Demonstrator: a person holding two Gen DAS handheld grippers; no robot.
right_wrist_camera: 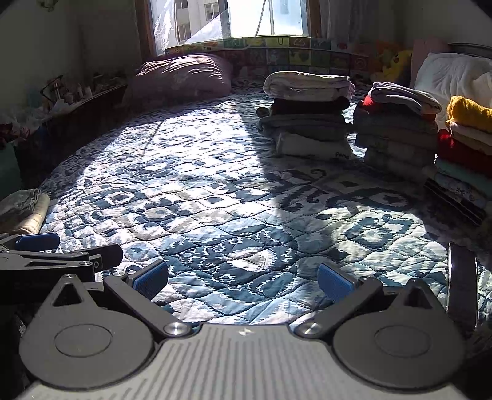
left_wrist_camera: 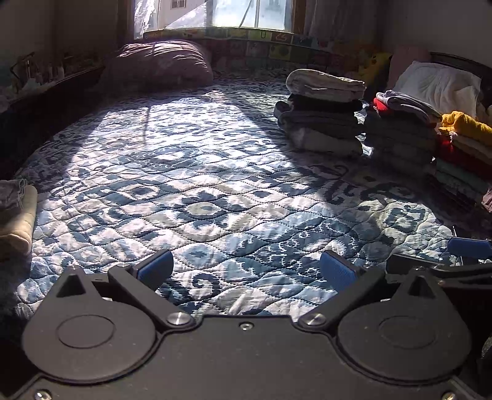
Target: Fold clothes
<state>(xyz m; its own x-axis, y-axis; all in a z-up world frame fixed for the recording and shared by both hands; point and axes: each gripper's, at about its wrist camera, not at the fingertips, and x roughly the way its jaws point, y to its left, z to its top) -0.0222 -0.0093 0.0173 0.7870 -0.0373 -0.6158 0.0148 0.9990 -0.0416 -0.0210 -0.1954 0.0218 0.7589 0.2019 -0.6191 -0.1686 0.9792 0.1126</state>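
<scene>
quilt [left_wrist_camera: 215, 190] sunlit | window [left_wrist_camera: 233, 14] behind | folded stacks [right_wrist_camera: 307, 114] right

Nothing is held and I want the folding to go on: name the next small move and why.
Probably swing the left gripper toward the loose beige and grey clothes at the quilt's left edge: both grippers are open and empty, the right too.

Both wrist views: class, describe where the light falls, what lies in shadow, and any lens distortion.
Left wrist view: sun from the window brightens the quilt; the folded stacks sit in shade. Right wrist view: the window is blown out; fisheye bends the quilt edges.
</scene>
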